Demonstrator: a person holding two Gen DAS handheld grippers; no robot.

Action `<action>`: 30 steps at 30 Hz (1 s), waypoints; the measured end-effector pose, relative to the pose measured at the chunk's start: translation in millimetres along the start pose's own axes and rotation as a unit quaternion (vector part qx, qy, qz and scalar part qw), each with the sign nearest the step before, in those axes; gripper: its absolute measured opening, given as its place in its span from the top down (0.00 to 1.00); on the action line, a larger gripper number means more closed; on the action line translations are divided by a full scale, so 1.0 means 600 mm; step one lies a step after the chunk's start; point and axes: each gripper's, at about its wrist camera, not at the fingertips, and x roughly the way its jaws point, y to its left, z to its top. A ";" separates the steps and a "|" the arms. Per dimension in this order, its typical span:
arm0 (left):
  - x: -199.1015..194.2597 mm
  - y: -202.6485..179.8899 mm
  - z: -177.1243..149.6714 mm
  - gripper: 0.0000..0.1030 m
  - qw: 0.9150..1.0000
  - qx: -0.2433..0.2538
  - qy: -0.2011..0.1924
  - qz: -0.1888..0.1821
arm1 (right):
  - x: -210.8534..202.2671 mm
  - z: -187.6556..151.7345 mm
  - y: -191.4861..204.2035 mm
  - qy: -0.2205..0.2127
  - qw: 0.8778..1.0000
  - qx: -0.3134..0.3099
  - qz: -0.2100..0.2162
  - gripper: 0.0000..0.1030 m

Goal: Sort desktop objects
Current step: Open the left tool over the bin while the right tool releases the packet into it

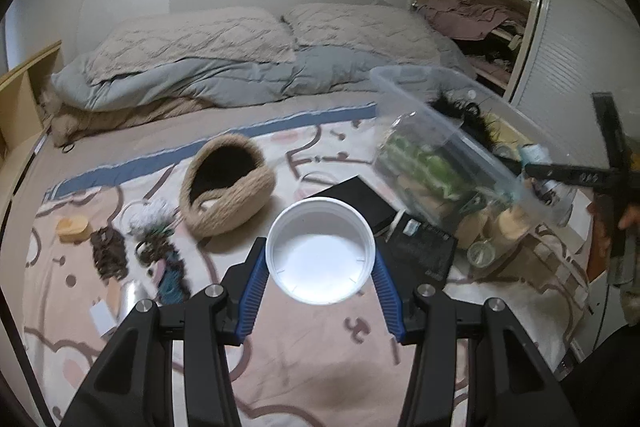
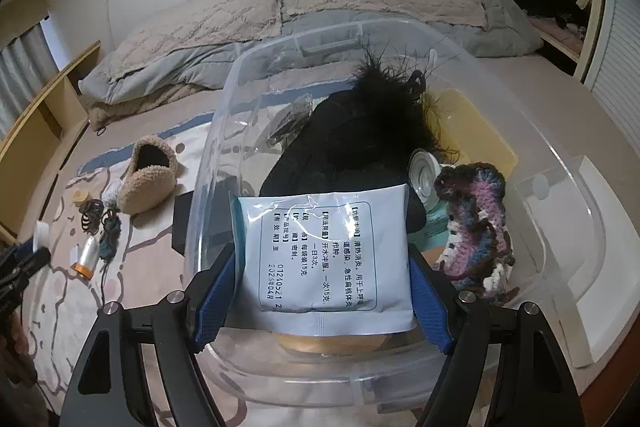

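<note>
The clear plastic bin (image 2: 552,147) is seen on the patterned bedspread (image 1: 320,359), at the right side of the bed, and is already loaded with a black furry item (image 2: 380,107), a crocheted piece (image 2: 476,227) and a small clear jar (image 2: 424,171).

A pale blue sachet (image 2: 324,259) printed with Chinese text is gripped by the right gripper (image 2: 320,303): its blue fingers (image 2: 216,307) are spread roughly to the sachet's width and are pressed against both side edges. The sachet is held over the near part of the bin, above its rim.

A white round lid (image 1: 320,251), hollow side up, is clamped by the left gripper (image 1: 320,267); the blue pads (image 1: 256,291) are set wide apart and are touching the lid's rim on either side. The lid is held above the bedspread, in front of a black box (image 1: 356,199).

Loose items are left on the bedspread to the left: a fuzzy beige slipper (image 1: 228,183), dark hair clips (image 1: 108,251), a small round yellow object (image 1: 72,225) and a silvery tube (image 2: 86,255).
</note>
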 end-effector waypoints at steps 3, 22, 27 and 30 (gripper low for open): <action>0.008 -0.029 0.018 0.51 1.000 0.005 -0.005 -0.012 | 0.010 -0.002 0.000 0.009 1.000 -0.006 -0.001 0.23; 0.074 -0.187 0.129 0.51 0.996 0.030 -0.026 -0.083 | 0.009 0.000 -0.006 -0.011 1.000 -0.026 -0.003 0.09; 0.089 -0.225 0.155 0.51 0.994 0.031 -0.028 -0.101 | -0.020 0.009 -0.036 -0.043 0.999 0.010 0.004 0.09; 0.101 -0.252 0.162 0.51 0.992 0.030 -0.022 -0.118 | -0.038 0.016 -0.054 -0.065 0.997 0.034 -0.001 0.09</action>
